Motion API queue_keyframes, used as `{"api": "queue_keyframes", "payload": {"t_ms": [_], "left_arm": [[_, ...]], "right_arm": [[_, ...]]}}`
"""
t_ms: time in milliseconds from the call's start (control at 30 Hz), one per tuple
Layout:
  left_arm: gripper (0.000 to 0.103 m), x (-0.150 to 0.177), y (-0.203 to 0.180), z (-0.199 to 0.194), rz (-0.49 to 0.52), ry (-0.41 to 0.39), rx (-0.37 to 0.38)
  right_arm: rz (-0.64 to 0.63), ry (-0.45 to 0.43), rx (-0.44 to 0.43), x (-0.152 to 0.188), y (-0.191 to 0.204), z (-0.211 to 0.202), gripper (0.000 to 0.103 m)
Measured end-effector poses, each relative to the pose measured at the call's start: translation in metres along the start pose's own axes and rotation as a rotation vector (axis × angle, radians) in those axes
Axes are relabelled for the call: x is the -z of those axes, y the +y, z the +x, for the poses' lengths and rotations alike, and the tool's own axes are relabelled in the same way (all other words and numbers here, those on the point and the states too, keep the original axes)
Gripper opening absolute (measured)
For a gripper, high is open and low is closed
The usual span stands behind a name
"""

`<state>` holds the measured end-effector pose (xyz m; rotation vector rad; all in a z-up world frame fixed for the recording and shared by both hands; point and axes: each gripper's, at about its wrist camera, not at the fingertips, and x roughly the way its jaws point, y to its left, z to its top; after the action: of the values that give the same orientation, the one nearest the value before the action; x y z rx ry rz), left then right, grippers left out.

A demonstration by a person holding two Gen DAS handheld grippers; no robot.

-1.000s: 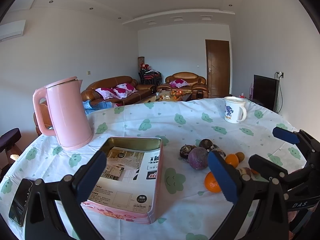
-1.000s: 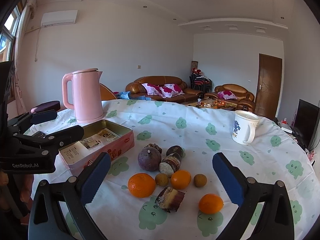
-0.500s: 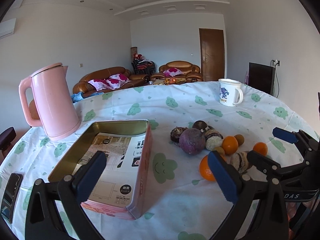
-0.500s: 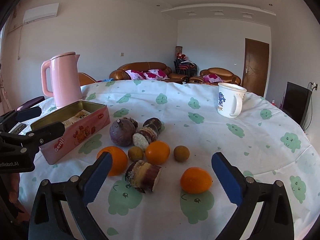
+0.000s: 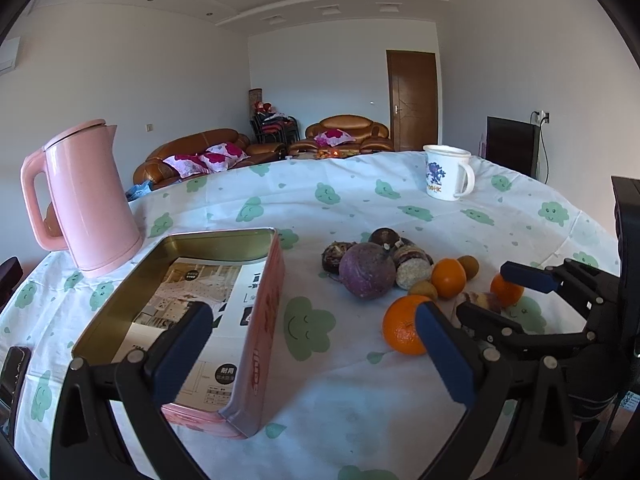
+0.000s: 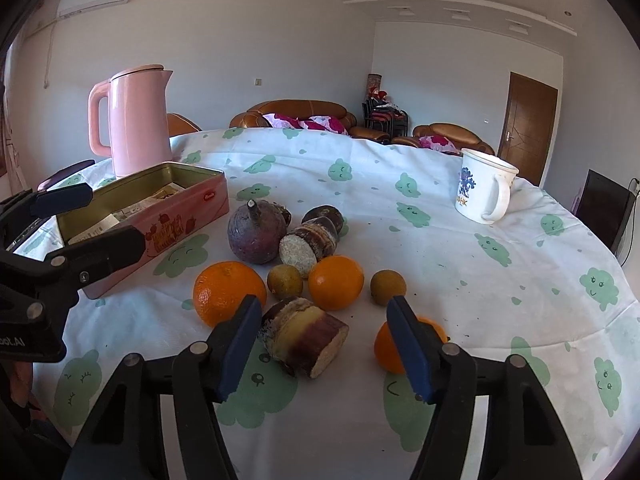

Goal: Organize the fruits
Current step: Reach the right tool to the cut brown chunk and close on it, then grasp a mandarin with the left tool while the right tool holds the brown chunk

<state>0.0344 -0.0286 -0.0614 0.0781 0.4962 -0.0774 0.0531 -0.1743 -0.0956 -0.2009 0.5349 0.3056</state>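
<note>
A pile of fruit lies on the table: a purple round fruit (image 6: 253, 235), several oranges such as one (image 6: 228, 292) at the left and one (image 6: 335, 282) in the middle, small brown fruits (image 6: 285, 280), and cut sugarcane pieces (image 6: 304, 336). An open pink tin (image 6: 160, 220) stands left of the pile. My right gripper (image 6: 324, 348) is open, low over the table, its fingers astride the near sugarcane piece. My left gripper (image 5: 312, 356) is open beside the tin (image 5: 224, 312), left of the fruit (image 5: 366, 276).
A pink kettle (image 5: 86, 200) stands behind the tin. A white mug (image 6: 482, 190) sits at the far right of the table. A phone (image 5: 12, 372) lies at the left table edge. The tablecloth (image 6: 440, 248) is white with green clouds.
Both grippers have moved lower and closer to the table. The right gripper's fingers have narrowed and now sit around the near sugarcane piece.
</note>
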Motion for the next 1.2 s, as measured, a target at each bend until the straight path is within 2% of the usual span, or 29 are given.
{"api": "queue_keyframes", "payload": {"t_ms": [133,333,467,500,533,700,800,967,1200], "left_arm": [[0.102,0.000,0.001,0.001,-0.004,0.003,0.004],[0.100,0.000,0.000,-0.001,0.001,-0.001,0.018],[0.099,0.000,-0.004,0.000,0.007,0.001,0.033],[0.098,0.000,-0.005,0.001,0.008,0.004,0.042],[0.096,0.000,-0.006,0.002,0.009,0.008,0.048],[0.092,-0.001,-0.007,0.006,0.006,0.025,0.069],[0.086,-0.003,-0.010,0.010,0.000,0.042,0.097],[0.082,-0.007,-0.022,0.021,0.016,0.080,0.122],[0.081,-0.011,-0.041,0.041,0.058,0.157,0.165]], "right_arm": [[0.004,0.003,-0.025,0.000,-0.001,0.000,0.058],[-0.022,0.028,-0.056,0.002,0.005,0.002,0.058],[-0.058,0.094,-0.092,0.004,0.010,0.010,0.058],[-0.061,0.088,-0.096,0.005,0.011,0.009,0.051],[-0.056,0.084,-0.098,0.005,0.010,0.009,0.048],[-0.031,0.059,-0.120,0.005,0.006,0.005,0.048],[0.003,0.015,-0.120,0.003,-0.001,-0.002,0.048],[0.029,-0.067,-0.042,-0.003,-0.011,-0.016,0.048],[0.066,-0.097,0.010,-0.005,-0.029,-0.019,0.048]]}}
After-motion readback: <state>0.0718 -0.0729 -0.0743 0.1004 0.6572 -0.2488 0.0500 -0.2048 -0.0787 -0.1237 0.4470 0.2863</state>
